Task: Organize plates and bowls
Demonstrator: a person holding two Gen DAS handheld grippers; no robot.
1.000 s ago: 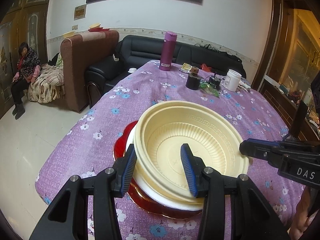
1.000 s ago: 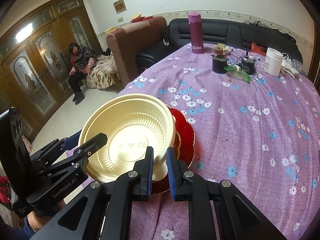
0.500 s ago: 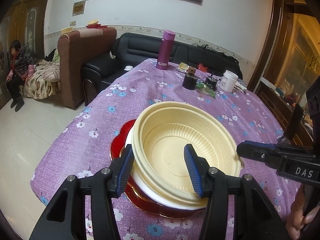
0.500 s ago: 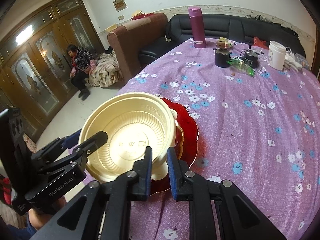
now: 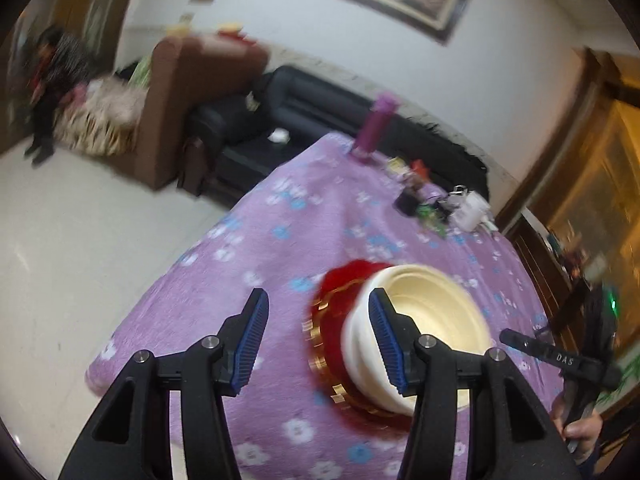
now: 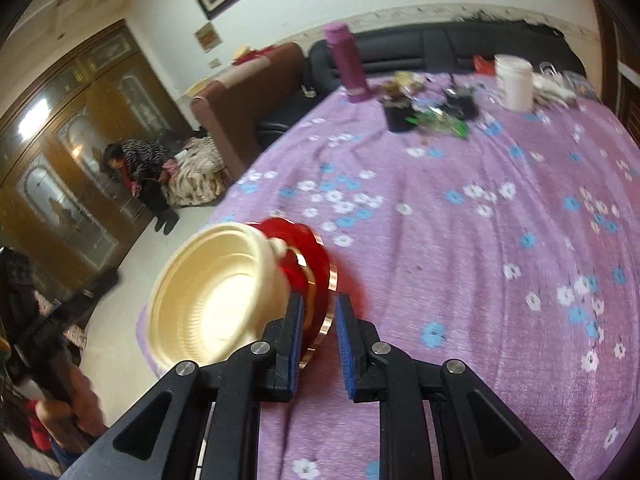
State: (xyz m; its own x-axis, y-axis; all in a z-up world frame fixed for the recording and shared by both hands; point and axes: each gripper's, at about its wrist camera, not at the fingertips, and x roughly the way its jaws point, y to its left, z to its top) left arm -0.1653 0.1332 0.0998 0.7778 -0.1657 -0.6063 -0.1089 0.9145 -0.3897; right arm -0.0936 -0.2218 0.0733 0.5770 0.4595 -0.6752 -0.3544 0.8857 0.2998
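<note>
Motion blur smears both views, leaving the small clutter at the far end of the purple flowered tablecloth (image 6: 460,240) hard to read; only a magenta flask (image 6: 347,64) and a white jar (image 6: 515,82) stand out there. The stack at the near left edge of the table is partly masked: a cream bowl (image 6: 212,300) sits on top, a white bowl (image 5: 356,344) shows beneath it only as a side band in the left wrist view, and a red plate with gold trim (image 6: 316,264) lies at the bottom, its near rim cut off by gripper fingers in both views.

The left gripper (image 5: 316,340) points down toward the cloth, its blue-padded jaws well apart and with nothing between them; they have just been opening wider, and the stack lies off to the right, behind the right-hand finger. The right gripper (image 6: 318,344) also angles downward, its jaws standing a narrow gap apart over the gold rim of the plate; blur makes it impossible to tell whether the pads press on that rim. In the left wrist view the right gripper appears at the frame's edge, a hand (image 5: 580,434) wrapped around its handle. A person (image 6: 138,168) sits by the sofa in the background.
</note>
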